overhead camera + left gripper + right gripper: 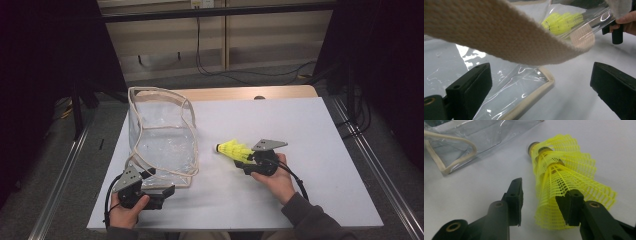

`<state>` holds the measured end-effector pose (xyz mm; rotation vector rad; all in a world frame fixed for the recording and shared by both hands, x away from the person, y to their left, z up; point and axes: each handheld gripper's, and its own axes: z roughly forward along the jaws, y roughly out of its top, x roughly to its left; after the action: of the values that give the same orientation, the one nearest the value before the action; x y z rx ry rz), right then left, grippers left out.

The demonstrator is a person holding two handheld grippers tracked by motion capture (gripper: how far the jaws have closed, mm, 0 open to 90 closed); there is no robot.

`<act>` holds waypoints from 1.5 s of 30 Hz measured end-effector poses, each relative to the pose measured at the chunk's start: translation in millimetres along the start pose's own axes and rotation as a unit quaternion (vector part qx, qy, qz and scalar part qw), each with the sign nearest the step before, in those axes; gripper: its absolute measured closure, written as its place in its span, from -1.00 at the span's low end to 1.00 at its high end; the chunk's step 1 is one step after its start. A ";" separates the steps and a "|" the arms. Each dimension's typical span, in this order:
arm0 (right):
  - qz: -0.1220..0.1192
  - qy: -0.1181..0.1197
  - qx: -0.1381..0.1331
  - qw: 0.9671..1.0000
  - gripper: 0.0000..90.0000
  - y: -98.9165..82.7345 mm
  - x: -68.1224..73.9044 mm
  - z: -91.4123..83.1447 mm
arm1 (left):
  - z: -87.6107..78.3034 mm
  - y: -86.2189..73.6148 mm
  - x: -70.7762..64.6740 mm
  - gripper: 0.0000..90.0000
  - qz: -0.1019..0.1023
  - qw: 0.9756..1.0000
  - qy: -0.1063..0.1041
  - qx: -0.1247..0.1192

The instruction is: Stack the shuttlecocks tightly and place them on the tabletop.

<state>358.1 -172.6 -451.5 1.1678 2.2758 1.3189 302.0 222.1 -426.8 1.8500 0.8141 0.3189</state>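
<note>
A nested stack of yellow mesh shuttlecocks [233,149] lies on its side on the white tabletop [310,125], cork end toward the bag. My right gripper [244,161] stands open at the wide skirt end. In the right gripper view the shuttlecocks [564,165] lie between the jaws of this gripper [543,191], whose left pad is clear of the mesh. A clear plastic bag [162,135] with cream trim stands open at the left. My left gripper [160,182] is open at its near corner. In the left gripper view the bag's corner [506,82] lies between the wide jaws [541,85], under the strap [499,32].
A wooden table edge [240,93] shows behind the white top. Metal rails run along both sides on the floor. Through the plastic in the left gripper view I see the shuttlecocks [561,22] and the other hand [626,22]. The bag [474,137] lies beyond the right jaws.
</note>
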 end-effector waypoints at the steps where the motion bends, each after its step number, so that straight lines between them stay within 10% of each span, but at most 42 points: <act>1: -0.001 -0.003 0.001 1.000 0.26 0.0 0.0 0.9 | -0.1 0.0 0.1 -0.92 0.000 1.000 0.000 0.001; 35: -0.028 -0.050 -0.003 0.998 0.24 6.4 11.0 19.3 | 0.2 -0.3 0.3 -0.92 -0.001 1.000 -0.002 -0.002; 45: -0.037 -0.066 0.002 0.997 0.73 7.2 6.4 19.5 | 0.2 -0.3 0.5 -0.92 -0.001 1.000 -0.003 -0.003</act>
<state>368.7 -154.0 -455.4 1.1245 2.2071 1.1751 302.3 222.4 -427.3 1.8437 0.8111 0.3138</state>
